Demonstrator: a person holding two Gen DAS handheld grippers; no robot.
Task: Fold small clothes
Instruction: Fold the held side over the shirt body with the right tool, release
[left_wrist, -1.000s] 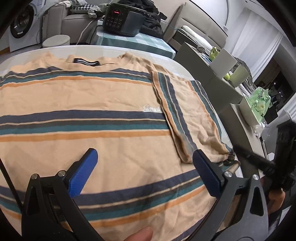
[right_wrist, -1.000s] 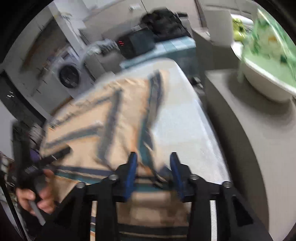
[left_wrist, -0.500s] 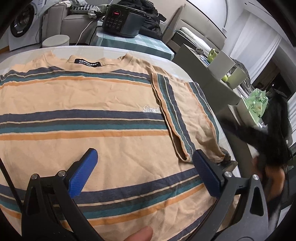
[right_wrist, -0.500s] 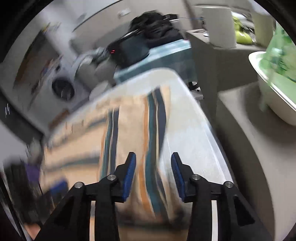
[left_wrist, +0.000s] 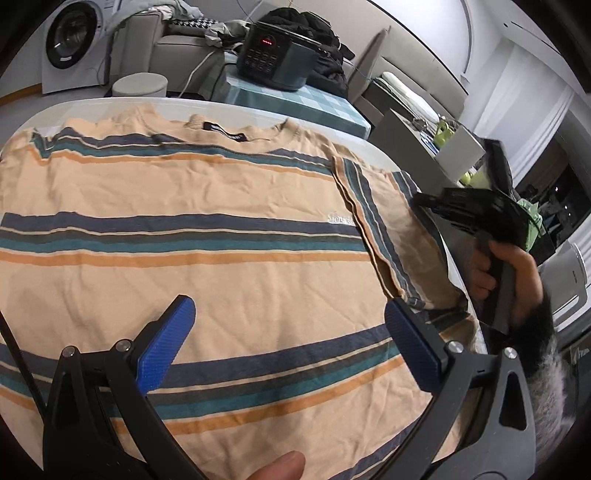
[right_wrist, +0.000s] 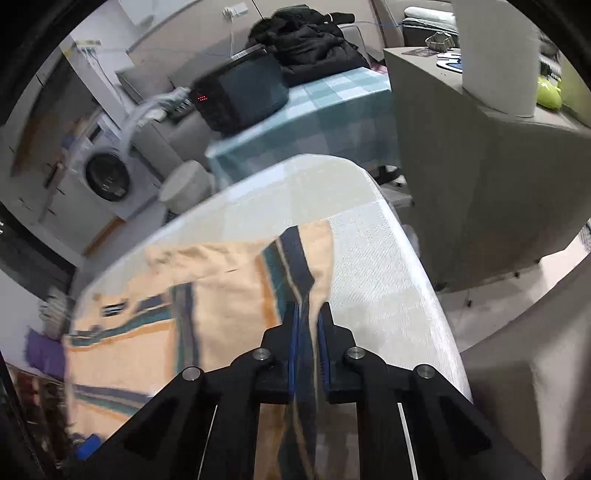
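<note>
On the white table (left_wrist: 376, 155), the striped peach T-shirt (left_wrist: 207, 258) lies flat, right gripper (right_wrist: 307, 325) closing on its sleeve, left gripper (left_wrist: 284, 332) spread wide.

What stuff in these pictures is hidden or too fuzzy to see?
- Left wrist view: the label on the striped shirt is too small to read.
- Left wrist view: the shirt's bottom hem is hidden behind the left claw.
- Right wrist view: the shirt's left part is blurred; the closing right claw covers the pinched fabric.

White table (right_wrist: 373, 266), striped peach T-shirt (left_wrist: 221, 280) spread flat on it
</note>
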